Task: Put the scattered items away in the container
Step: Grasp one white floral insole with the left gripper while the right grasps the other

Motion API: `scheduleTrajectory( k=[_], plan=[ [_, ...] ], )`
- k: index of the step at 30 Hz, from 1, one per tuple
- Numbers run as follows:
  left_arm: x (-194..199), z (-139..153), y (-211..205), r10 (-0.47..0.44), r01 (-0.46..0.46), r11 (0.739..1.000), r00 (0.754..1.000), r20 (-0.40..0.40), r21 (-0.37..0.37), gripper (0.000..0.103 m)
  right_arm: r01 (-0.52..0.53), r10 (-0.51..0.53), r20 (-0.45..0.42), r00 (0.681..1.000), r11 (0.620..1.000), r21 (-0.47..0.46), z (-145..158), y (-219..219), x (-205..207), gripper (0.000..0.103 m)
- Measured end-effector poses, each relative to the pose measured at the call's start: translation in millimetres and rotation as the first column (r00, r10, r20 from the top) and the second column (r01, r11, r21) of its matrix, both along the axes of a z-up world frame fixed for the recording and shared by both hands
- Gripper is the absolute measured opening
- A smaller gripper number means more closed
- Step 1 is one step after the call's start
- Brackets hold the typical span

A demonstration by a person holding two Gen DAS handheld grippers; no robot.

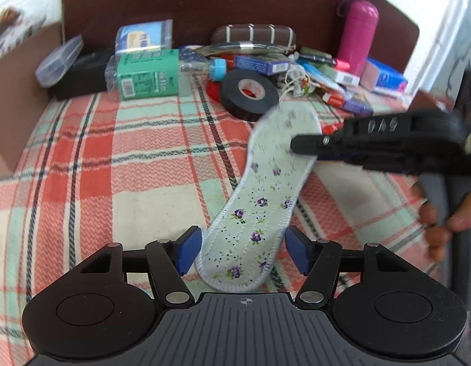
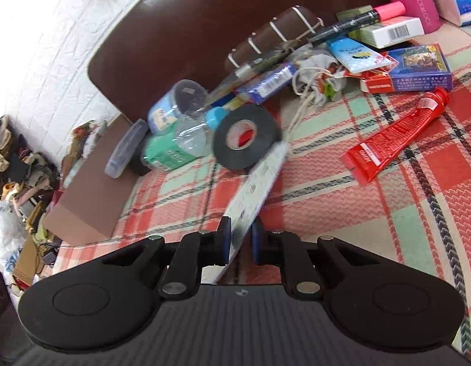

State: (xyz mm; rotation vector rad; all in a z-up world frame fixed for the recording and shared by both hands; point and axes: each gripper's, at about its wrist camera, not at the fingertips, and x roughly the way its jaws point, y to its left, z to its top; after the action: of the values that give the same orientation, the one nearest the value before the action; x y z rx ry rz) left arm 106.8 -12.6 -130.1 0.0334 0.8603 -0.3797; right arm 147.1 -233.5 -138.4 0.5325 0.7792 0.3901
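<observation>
Left wrist view
Left gripper (image 1: 243, 251): its blue pads are standing wide apart, not pressing anything.
Insole (image 1: 260, 201): flowered, lying between those pads over the checked blanket (image 1: 113, 164), its far end pinched by the right gripper (image 1: 296, 146).
Tape roll (image 1: 249, 93): black, sitting just behind the insole.

Right wrist view
Right gripper (image 2: 240, 239): its narrow jaws are clamping the insole (image 2: 257, 183) edge-on.
Red tube (image 2: 394, 140): lying on the blanket to the right.

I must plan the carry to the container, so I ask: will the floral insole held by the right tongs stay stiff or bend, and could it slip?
The floral insole looks thin, flat and padded, so it probably sags at the free end. Gripped edge-on by the right tongs, it may pivot. Its fabric face probably resists slipping. It seems light.
</observation>
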Motion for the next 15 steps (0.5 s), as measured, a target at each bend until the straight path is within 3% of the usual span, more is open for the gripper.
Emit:
scheduleTrajectory(
  k=[1, 3, 5, 6, 7, 10, 11, 15],
  plan=[
    [-1, -1, -2, -0.001, 0.001, 1.000, 1.000, 0.009, 0.018, 0.064, -0.007, 0.007, 0.006, 1.000, 1.000, 0.000, 3, 1, -2, 0.015],
    [-3, -2, -5, -0.002, 0.001, 0.999, 1.000, 0.023, 0.046, 0.061, -0.020, 0.020, 0.018, 1.000, 1.000, -0.015, 8, 5, -7, 0.015],
    [-4, 1, -5, -0.019, 0.018, 1.000, 1.000, 0.024, 0.024, 0.029, -0.024, 0.025, 0.022, 0.999, 0.999, -0.028, 10, 7, -11, 0.015],
    [-4, 5, -5, -0.026, 0.025, 1.000, 0.999, 0.022, 0.013, 0.020, -0.026, 0.026, 0.020, 0.999, 0.999, -0.027, 11, 8, -12, 0.013],
    [-4, 7, -6, -0.029, 0.029, 0.999, 0.999, 0.018, 0.014, 0.000, -0.026, 0.027, 0.018, 0.999, 0.999, -0.027, 11, 8, -14, 0.010],
    [-6, 6, -6, -0.031, 0.031, 0.999, 0.999, 0.011, 0.022, 0.003, -0.025, 0.025, 0.014, 1.000, 0.999, -0.028, 10, 9, -17, 0.010],
    [-6, 4, -3, -0.031, 0.031, 1.000, 1.000, 0.000, 0.007, 0.018, -0.026, 0.027, 0.012, 1.000, 0.999, -0.029, 10, 10, -18, 0.010],
    [-7, 3, 5, -0.005, 0.004, 0.999, 1.000, -0.018, -0.045, 0.022, -0.029, 0.029, -0.008, 1.000, 0.999, -0.027, 5, 13, -20, 0.010]
  ],
)
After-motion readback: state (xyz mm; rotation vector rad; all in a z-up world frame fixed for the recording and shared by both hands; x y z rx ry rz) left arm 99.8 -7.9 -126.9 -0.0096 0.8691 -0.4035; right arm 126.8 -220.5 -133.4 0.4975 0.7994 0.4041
